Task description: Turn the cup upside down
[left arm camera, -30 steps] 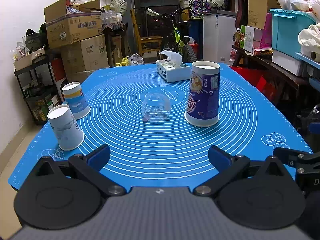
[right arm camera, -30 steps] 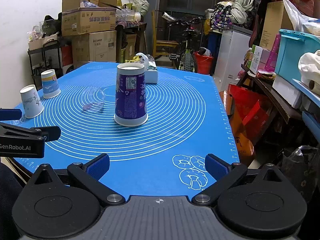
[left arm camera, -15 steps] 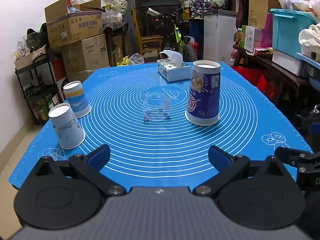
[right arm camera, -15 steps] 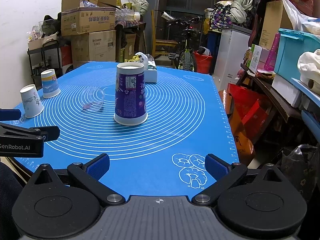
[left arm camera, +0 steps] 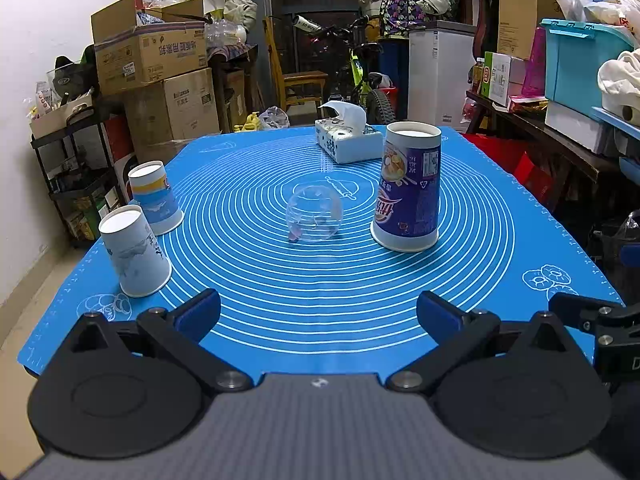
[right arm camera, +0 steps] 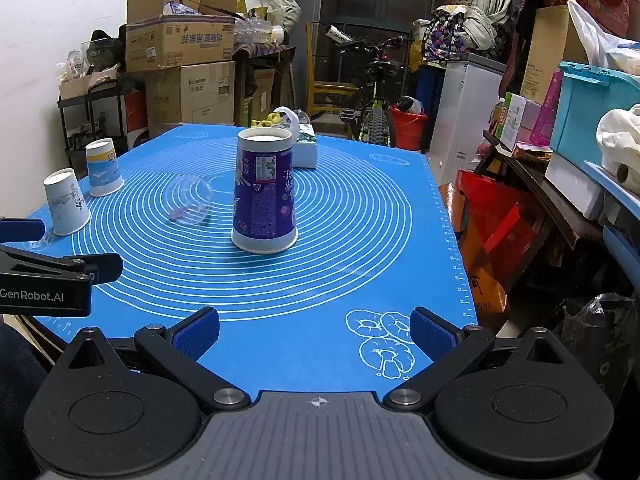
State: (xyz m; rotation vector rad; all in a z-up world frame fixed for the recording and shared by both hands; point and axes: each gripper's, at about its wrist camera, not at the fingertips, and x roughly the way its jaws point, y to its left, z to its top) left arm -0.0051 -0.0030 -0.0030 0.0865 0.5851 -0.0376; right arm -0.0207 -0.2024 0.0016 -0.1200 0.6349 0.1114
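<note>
Two claws hover at the near edge of a counter covered by a blue silicone mat (left arm camera: 320, 280) printed with white concentric rings. The left claw (left arm camera: 318, 316) is spread wide with nothing between its blue-padded fingers (left arm camera: 198, 314); the right claw (right arm camera: 316, 330) is likewise spread and empty.

A tall purple paper cup (left arm camera: 408, 188) stands mouth-down right of the mat's center, its white base facing up. Beside it, apart from it, a clear plastic cup (left arm camera: 315, 213) lies on its side (thin, glossy and nearly invisible against the rings). Two small white-and-blue paper cups sit upside down at the left edge: the nearer cup (left arm camera: 134, 252) leans slightly, while the farther cup (left arm camera: 154, 198), with a yellow band, stands just behind it.

The left wrist view shows the tissue box (left arm camera: 348, 142) in full at the far end, a white tissue poking out, and catches part of the other claw's black frame at lower right. The right wrist view hides most of that box behind the purple cup (right arm camera: 264, 192), but shows the barcode panel on the cup's side, the clear cup (right arm camera: 189, 200) from a lower angle, and the doughnut drawings (right arm camera: 380, 340) on the mat's near corner. It also shows the left claw's arm, lettered "GenRobot.AI", at left.

Cardboard boxes (left arm camera: 152, 56), a bicycle (right arm camera: 372, 92) and a turquoise plastic bin (left arm camera: 584, 64) crowd the room behind.
</note>
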